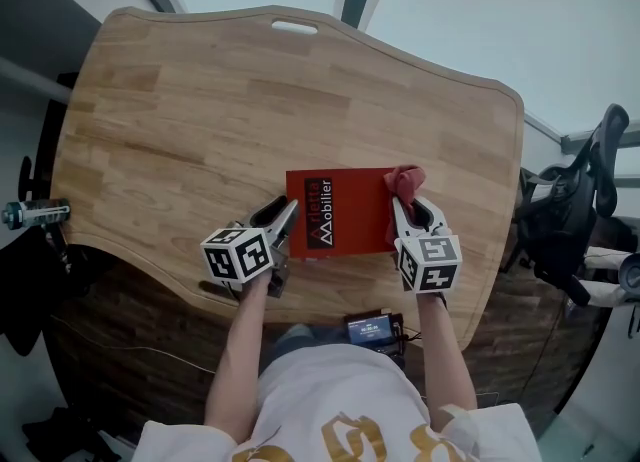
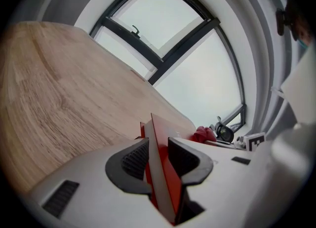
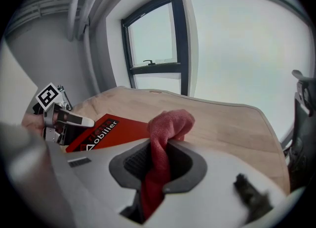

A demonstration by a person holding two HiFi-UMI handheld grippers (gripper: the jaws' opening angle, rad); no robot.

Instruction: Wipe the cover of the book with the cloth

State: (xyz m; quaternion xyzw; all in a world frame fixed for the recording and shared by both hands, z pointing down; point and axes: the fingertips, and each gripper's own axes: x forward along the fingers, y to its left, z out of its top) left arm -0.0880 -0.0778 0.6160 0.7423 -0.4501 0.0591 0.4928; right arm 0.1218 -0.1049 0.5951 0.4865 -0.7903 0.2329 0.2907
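Left gripper view shows me my left hand-held gripper [image 2: 157,143] closed on the book [image 2: 164,175]. The thin red cover and the pale page edge stand between the two black ribbed pads, and both pads lie against them. The book looks upright in this view because the gripper itself is rolled to the side. Past the jaws I see the light wooden desk [image 2: 59,89] running away towards a big window [image 2: 197,69].

In the right gripper view my right hand-held gripper [image 3: 158,149] is clamped on the cloth [image 3: 169,122]. It is a pinkish red cloth. One strip of it goes down between the pads, and a bunched end stands out above the jaw tips.

From the head view, the book lies flat on the desk, near the edge closest to me, between the two grippers. The left gripper holds it at its left edge. The cover is red, with white letters "Mobilier" running along its left part. The bunched cloth is over the far right corner of the cover, just in front of the right gripper. Whether it presses on the cover I cannot tell.

The desk has a curved outline and an oval slot [image 1: 295,27] near its far edge. A small device with a screen [image 1: 369,328] sits at the near edge, below the book. A dark office chair [image 1: 575,220] stands to the right of the desk, well apart from the book.
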